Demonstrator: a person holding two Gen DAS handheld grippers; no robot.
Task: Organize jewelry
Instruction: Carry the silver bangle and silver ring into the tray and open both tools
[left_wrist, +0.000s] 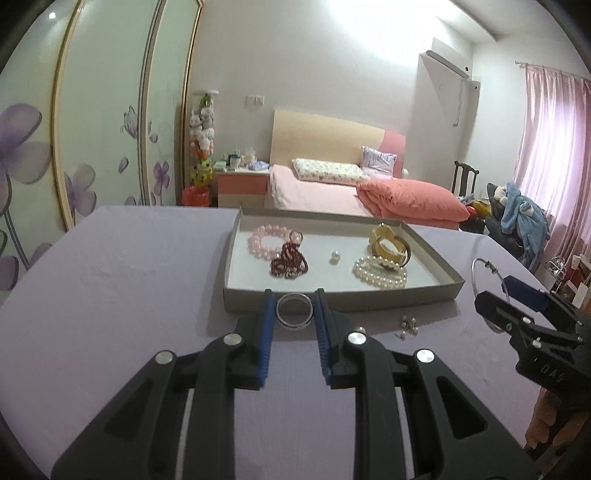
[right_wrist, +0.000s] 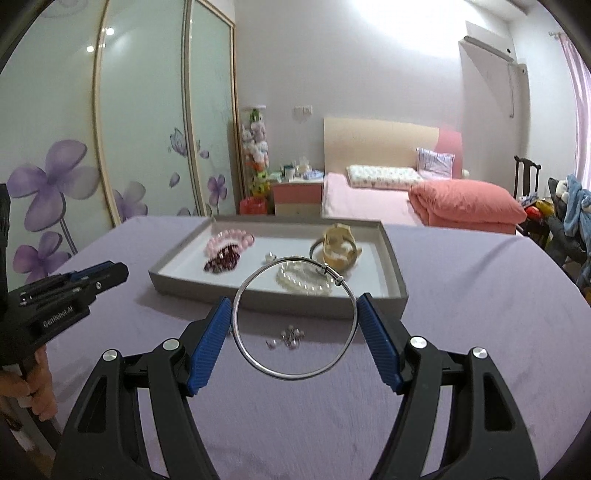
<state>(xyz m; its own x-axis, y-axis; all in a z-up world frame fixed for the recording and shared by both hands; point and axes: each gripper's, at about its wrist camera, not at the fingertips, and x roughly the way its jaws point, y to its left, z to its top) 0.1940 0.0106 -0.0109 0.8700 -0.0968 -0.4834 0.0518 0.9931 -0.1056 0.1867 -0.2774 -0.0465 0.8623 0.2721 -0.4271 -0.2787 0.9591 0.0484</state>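
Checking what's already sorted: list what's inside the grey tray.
Tray: pink bead bracelet, dark red beads, loose pearl, gold bangle, white pearl bracelet. Anything beneath them is hidden.

My left wrist cam sits low over the purple table (left_wrist: 110, 295), looking forward and slightly down; the right one does the same from beside it. Both catch the grey tray (left_wrist: 236, 295) (right_wrist: 400, 288) close up, bed (right_wrist: 369, 199) far behind.

This is a home bedroom. A bed (left_wrist: 314, 188) with a pale headboard, floral pillows and a folded coral quilt (left_wrist: 410, 201) stands against the far wall beside a pink nightstand (left_wrist: 242, 186). Sliding wardrobe doors (right_wrist: 140, 122) printed with purple flowers line the left side, pink curtains (left_wrist: 550, 147) hang at the right, and stuffed toys (right_wrist: 255, 142) hang in the corner.
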